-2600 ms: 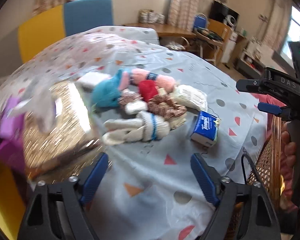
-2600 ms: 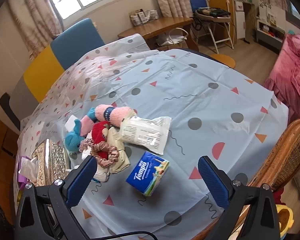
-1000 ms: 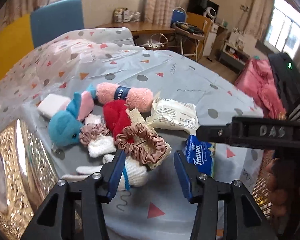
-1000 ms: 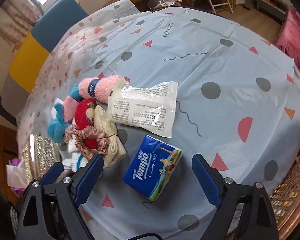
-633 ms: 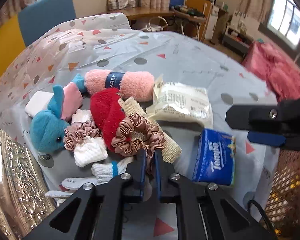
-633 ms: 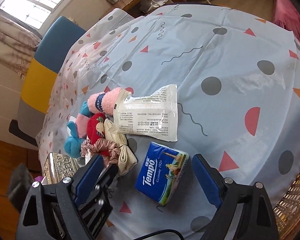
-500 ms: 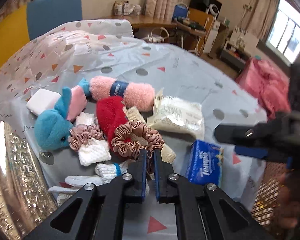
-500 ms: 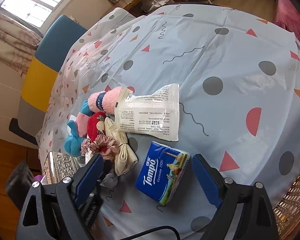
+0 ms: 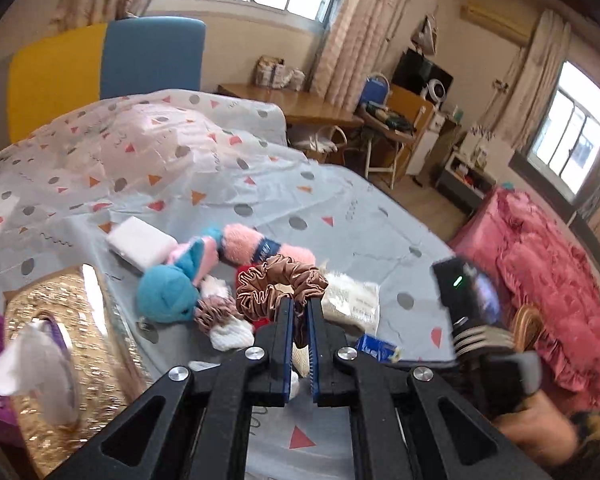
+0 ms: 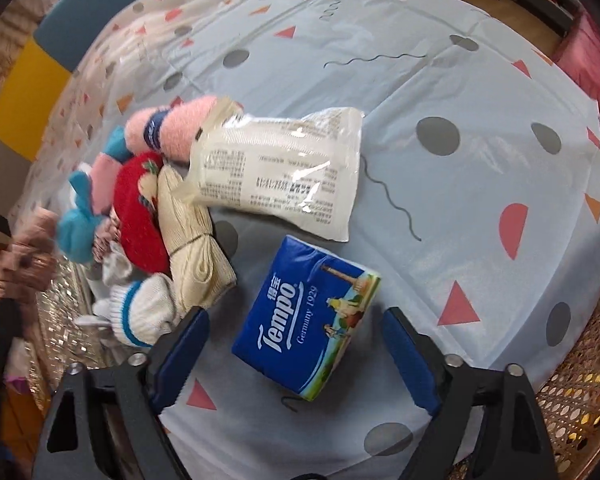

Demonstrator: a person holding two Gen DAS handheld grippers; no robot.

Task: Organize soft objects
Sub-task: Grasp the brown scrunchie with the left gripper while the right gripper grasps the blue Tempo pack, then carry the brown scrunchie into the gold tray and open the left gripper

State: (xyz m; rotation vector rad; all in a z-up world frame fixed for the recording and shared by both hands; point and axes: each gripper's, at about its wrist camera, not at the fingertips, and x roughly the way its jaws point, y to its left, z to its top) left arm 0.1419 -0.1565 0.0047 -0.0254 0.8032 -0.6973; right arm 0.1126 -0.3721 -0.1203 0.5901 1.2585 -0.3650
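Observation:
My left gripper (image 9: 299,312) is shut on a brown satin scrunchie (image 9: 278,284) and holds it lifted above the pile of soft things. Below it lie a blue plush toy (image 9: 168,292), a pink fluffy roll (image 9: 260,250) and a second, smaller scrunchie (image 9: 216,312). My right gripper (image 10: 296,340) is open and hovers low over a blue Tempo tissue pack (image 10: 306,318), one finger on each side. Beside the pack lie a clear wipes packet (image 10: 276,174), a cream knit bundle (image 10: 190,232), a red knit piece (image 10: 138,212) and a white sock (image 10: 140,316).
A gold glittery box (image 9: 60,360) with a white tissue sticking out stands at the left table edge. A white block (image 9: 140,244) lies behind the plush. A wicker chair (image 10: 572,400) stands at the right table edge. Blue and yellow chairs (image 9: 152,56) stand behind the table.
My left gripper closed on the brown scrunchie and lifted it off the pile. My right gripper came down and closer around the Tempo pack.

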